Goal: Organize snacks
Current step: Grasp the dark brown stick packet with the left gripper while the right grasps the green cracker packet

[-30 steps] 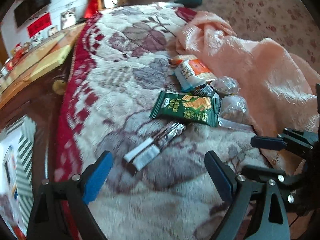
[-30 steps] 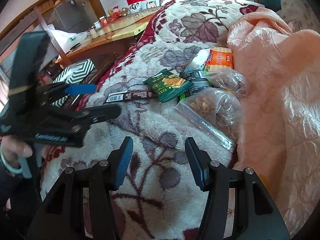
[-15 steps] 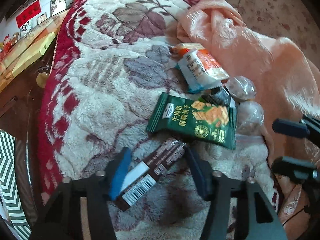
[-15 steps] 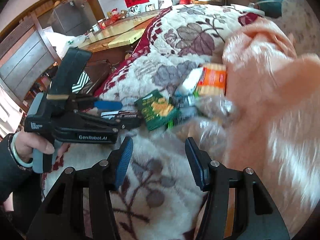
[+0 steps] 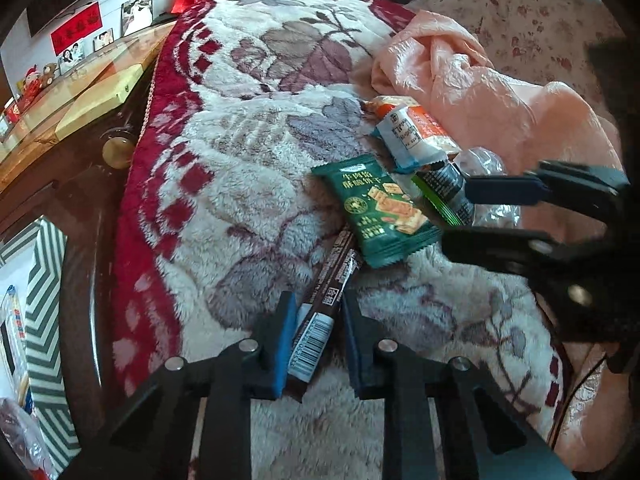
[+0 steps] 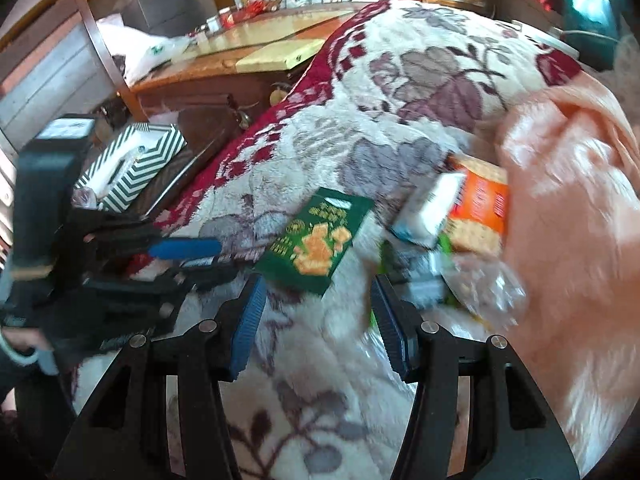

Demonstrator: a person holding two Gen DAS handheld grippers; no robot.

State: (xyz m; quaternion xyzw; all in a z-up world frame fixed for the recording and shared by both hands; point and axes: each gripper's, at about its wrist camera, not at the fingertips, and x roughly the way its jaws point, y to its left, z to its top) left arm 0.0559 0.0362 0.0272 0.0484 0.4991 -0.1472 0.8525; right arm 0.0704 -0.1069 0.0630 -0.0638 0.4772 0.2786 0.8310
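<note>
A long brown snack bar (image 5: 332, 276) lies on the fleecy floral blanket (image 5: 240, 200). My left gripper (image 5: 317, 304) has the bar's barcode end between its blue pads; its jaws are closing and the pads meet the bar's sides. Just beyond lies a green cracker packet (image 5: 376, 212), then a dark green packet (image 5: 444, 192) and an orange-and-white packet (image 5: 416, 136). My right gripper (image 6: 318, 288) stands open with nothing in it, close above the blanket by the green cracker packet (image 6: 316, 240). In the right wrist view, the left gripper (image 6: 208, 260) sits at the left.
A crumpled peach cover (image 5: 500, 92) fills the right side. A clear bag of snacks (image 6: 488, 288) lies by its edge. Off the blanket's left edge are a dark wooden cabinet (image 5: 80, 200), a green-striped box (image 6: 136, 164) and a table with a yellow box (image 5: 96, 104).
My left gripper moved onto the brown bar and narrowed from wide open to around its end. My right gripper swung left from the clear bag toward the green packet, its jaws unchanged.
</note>
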